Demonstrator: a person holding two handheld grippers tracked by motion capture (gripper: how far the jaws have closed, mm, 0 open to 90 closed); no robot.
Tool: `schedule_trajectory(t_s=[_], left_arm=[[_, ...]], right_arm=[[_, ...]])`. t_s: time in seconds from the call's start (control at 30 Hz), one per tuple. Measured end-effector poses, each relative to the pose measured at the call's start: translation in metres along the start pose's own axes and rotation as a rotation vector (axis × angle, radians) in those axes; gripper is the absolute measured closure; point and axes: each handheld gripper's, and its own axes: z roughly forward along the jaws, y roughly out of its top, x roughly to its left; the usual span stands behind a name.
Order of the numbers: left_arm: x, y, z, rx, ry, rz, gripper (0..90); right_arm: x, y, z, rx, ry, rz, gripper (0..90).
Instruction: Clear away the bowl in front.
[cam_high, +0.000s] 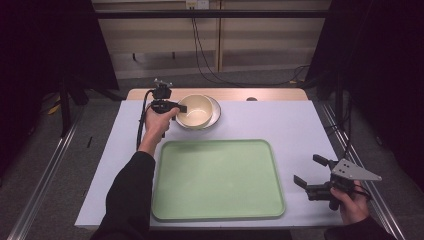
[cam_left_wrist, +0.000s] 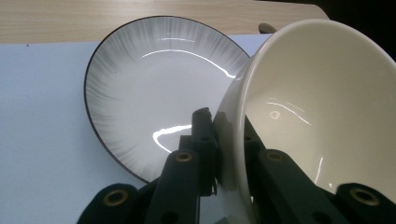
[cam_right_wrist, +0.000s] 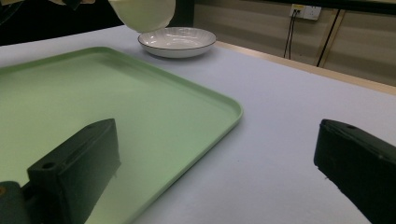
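- Left gripper (cam_high: 176, 107): jaws clamped on the wall of the bowl (cam_high: 195, 110), one jaw inside the rim, one outside. In the left gripper view the rim passes straight between the two black jaws, pads pressed to both faces.
- Bowl: cream, held tilted with its opening turned toward the gripper. In the right gripper view it (cam_right_wrist: 142, 14) hangs clear above the plate (cam_right_wrist: 177, 41), with a gap between the two.
- Plate: white with a dark rim, resting on the table (cam_high: 300, 125) just beyond the far edge of the tray (cam_high: 217, 179). In the left gripper view the plate (cam_left_wrist: 154, 88) lies under and behind the bowl (cam_left_wrist: 322, 102).
- Left hand (cam_high: 159, 125): wrapped around the gripper body from below, knuckles toward the tray's far left corner. The forearm, in a dark sleeve, runs along the tray's left edge, stretched forward. The cable loops down beside the wrist.
- Right gripper (cam_high: 312, 172): jaws spread wide with nothing between them, pointed at the tray's right edge. In the right gripper view the jaws frame the tray corner (cam_right_wrist: 219, 109) and bare table.
- Right hand (cam_high: 352, 200): grips the body from behind, near the tray's near right corner, wrist low at the table edge. The grey plate sits on top, roughly level.
- Tray: pale green, lying flat at the table's centre.
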Motion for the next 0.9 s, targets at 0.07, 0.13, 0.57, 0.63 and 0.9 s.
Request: schedule_trajectory(t_s=[0.07,0.13,0.57,0.63,0.9], left_arm=[[-0.009,-0.001,-0.003,-0.007,-0.006,0.033,83.2],[-0.013,-0.001,-0.004,-0.012,-0.022,0.039,83.2],[-0.028,-0.010,-0.005,0.014,-0.066,0.080,83.1],[-0.030,-0.012,-0.003,0.025,-0.067,0.091,83.2],[-0.045,-0.020,0.001,0.033,-0.116,0.127,83.1]], right_arm=[[0.000,0.000,0.000,0.001,0.007,0.000,0.0],[0.000,0.000,0.000,0.000,0.006,-0.002,0.0],[0.000,0.001,-0.001,-0.004,0.002,-0.004,0.0],[0.000,0.001,-0.001,-0.005,0.002,-0.005,0.0],[0.000,0.001,-0.001,-0.006,0.003,-0.005,0.0]])
